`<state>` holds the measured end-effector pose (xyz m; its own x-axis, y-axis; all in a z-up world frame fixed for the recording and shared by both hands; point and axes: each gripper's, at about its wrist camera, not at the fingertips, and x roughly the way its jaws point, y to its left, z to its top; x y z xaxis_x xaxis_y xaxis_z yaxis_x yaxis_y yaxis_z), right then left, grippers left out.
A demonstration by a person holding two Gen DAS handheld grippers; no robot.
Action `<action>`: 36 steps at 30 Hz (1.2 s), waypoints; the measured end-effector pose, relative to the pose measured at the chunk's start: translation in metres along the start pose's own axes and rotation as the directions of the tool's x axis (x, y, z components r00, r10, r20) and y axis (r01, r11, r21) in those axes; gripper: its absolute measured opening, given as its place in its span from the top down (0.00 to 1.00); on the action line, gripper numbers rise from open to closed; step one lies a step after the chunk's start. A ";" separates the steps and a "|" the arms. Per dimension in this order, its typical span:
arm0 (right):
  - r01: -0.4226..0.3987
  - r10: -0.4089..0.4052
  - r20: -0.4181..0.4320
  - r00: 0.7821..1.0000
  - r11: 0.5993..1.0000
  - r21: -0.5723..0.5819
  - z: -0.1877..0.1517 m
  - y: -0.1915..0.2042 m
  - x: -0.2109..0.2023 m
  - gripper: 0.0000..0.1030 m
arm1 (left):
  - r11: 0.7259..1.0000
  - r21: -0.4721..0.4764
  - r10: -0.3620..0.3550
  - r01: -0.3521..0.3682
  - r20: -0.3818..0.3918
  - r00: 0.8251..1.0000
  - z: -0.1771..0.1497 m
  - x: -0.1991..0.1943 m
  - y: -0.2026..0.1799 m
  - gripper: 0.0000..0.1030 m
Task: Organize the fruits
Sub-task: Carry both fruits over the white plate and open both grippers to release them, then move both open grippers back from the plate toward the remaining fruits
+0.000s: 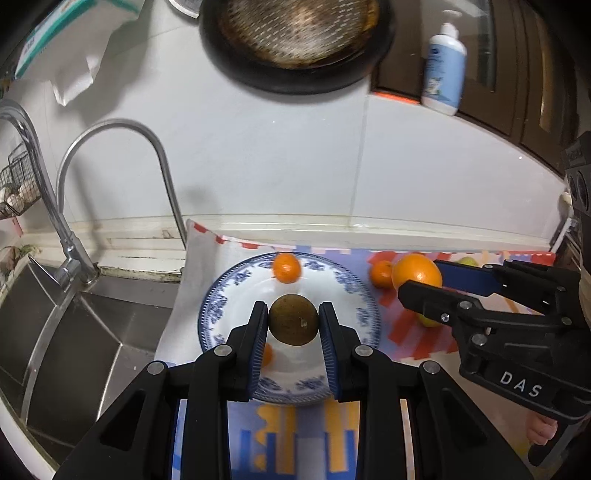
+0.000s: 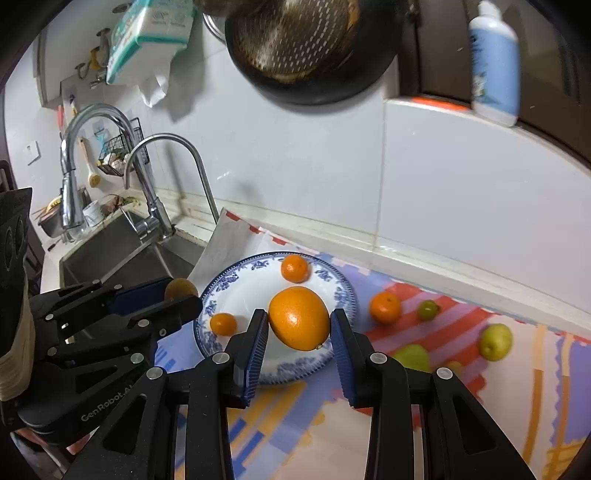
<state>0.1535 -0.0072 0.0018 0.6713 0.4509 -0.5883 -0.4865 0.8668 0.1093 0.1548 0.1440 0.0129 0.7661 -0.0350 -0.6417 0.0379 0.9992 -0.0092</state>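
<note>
Closest to the left wrist camera, the left claw point(image 1: 293, 325) clamps a round brownish-green fruit point(image 1: 293, 319) between its blue ribbed pads point(image 1: 258, 354), holding it above the white plate with a blue floral rim point(image 1: 354, 295). Closest to the right wrist camera, the right claw point(image 2: 299, 328) grips a large glossy orange point(image 2: 299, 317) between its own blue pads point(image 2: 345, 354), also over the same plate point(image 2: 332, 291).

Two small mandarins lie on the plate: one near its far rim point(image 2: 294, 268) and one toward its left side point(image 2: 223, 324), the latter mostly hidden behind the left claw's finger in the left wrist view. The plate rests on a patterned mat with red, blue, purple and yellow shapes point(image 2: 461, 387), which covers the bench.

Off the plate to its right, on the mat, lie a third small mandarin point(image 2: 385, 307), a small green-brown fruit point(image 2: 427, 309), a yellow-green apple-like fruit point(image 2: 495, 341), and another green fruit point(image 2: 413, 356) partly hidden behind the right claw's finger.

To the left of the mat sits a stainless steel sink point(image 1: 74, 332) with two curved chrome taps point(image 1: 110, 129). On the white tiled wall point(image 1: 277, 166) hang a dark round pan point(image 1: 295, 37) and a pack of tissues point(image 2: 151, 33); a white and blue pump bottle point(image 1: 443, 74) stands on a ledge at the upper right.
</note>
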 end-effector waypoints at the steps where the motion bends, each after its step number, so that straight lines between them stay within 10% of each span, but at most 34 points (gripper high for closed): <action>1: 0.000 0.000 -0.007 1.000 1.000 -0.002 0.001 0.001 0.005 0.65 | 1.000 0.000 0.002 -0.002 -0.007 1.000 0.001 0.005 0.004 0.72; 18: 0.011 -0.006 -0.213 0.977 1.000 0.026 0.013 -0.009 0.125 0.65 | 1.000 -0.031 -0.009 0.003 -0.174 0.985 0.001 0.110 0.049 0.72; 36: 0.017 -0.009 -0.243 0.970 0.999 0.032 0.012 -0.013 0.142 0.64 | 0.999 -0.031 0.000 -0.006 -0.197 0.980 0.000 0.127 0.050 0.64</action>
<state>0.2619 0.0479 -0.0731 0.5200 0.3779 -0.7660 -0.4565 0.8809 0.1247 0.2542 0.1892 -0.0690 0.6244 -0.0308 -0.7805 0.0131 0.9995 -0.0289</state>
